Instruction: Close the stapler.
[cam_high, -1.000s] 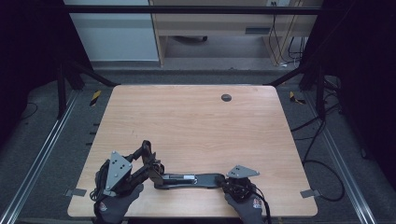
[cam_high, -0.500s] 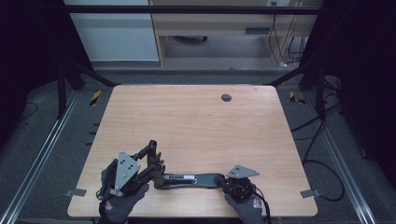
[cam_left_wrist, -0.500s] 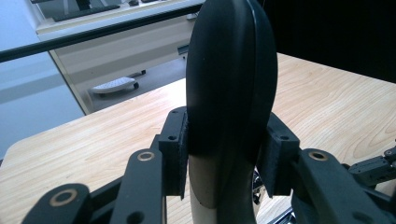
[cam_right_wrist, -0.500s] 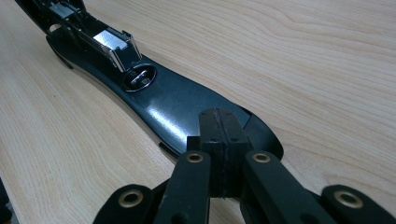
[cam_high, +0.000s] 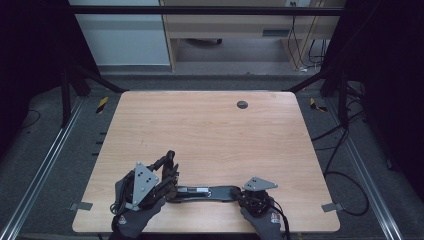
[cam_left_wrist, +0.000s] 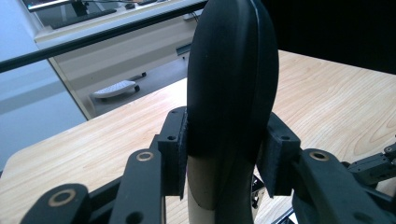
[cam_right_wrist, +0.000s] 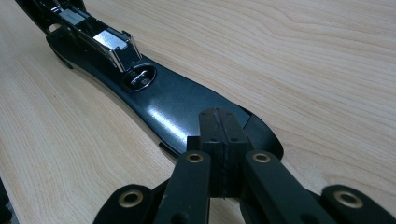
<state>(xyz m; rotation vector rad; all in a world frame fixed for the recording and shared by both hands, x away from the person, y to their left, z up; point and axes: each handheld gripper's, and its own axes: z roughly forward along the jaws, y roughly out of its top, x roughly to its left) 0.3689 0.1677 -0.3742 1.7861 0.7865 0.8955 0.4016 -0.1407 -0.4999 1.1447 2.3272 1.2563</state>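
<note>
The setting is a lab or test workspace built for recording. A light wooden table (cam_high: 210, 135) with a round cable grommet (cam_high: 242, 104) near its far edge stands inside a dark metal frame, with a black bar (cam_high: 200, 11) crossing overhead at the far side. Aluminium rails (cam_high: 45, 165) run along the grey carpeted floor left and right of the table. Loose cables (cam_high: 345, 150) lie on the right. A pale wooden desk (cam_high: 235, 25) stands beyond the far edge.
</note>
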